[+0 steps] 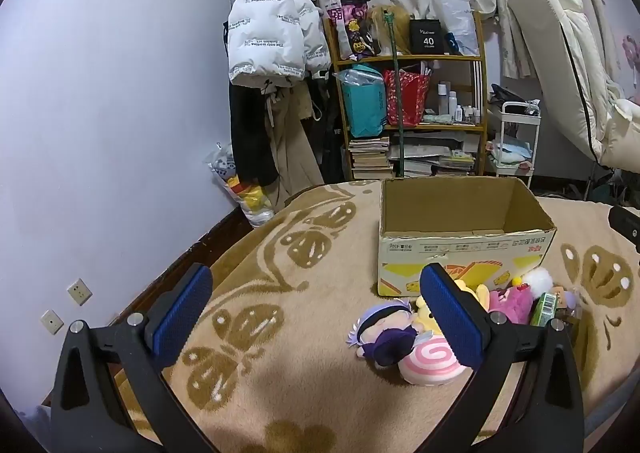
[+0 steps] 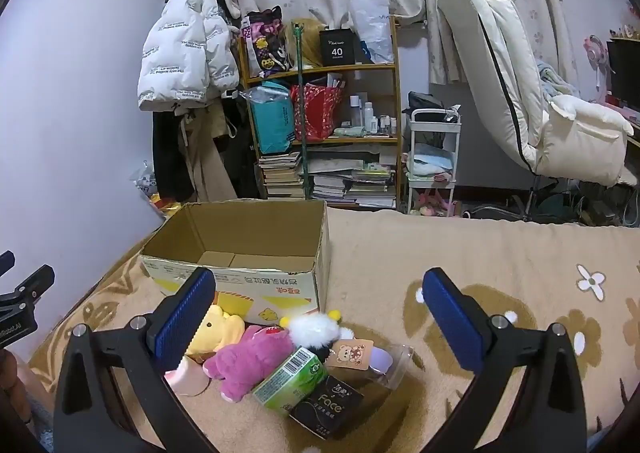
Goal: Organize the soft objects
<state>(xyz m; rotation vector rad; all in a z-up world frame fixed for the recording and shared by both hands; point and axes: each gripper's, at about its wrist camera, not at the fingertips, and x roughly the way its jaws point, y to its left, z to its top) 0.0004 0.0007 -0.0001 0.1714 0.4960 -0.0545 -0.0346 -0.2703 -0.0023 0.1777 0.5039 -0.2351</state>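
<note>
Two hand-held grippers hover over the bed (image 2: 480, 253), both spread wide and holding nothing: the left hand-held gripper (image 1: 316, 305) and the right hand-held gripper (image 2: 320, 309). Soft toys lie heaped on the blanket just in front of the open box (image 2: 240, 249): a pink plush (image 2: 248, 365), a yellow plush (image 2: 218, 333), a white fluffy toy (image 2: 316, 329) and a purple-haired doll (image 1: 384, 329) on a swirl cushion (image 1: 430, 363). Beside them lie a green tissue pack (image 2: 292, 377) and a black pack (image 2: 328, 405).
</note>
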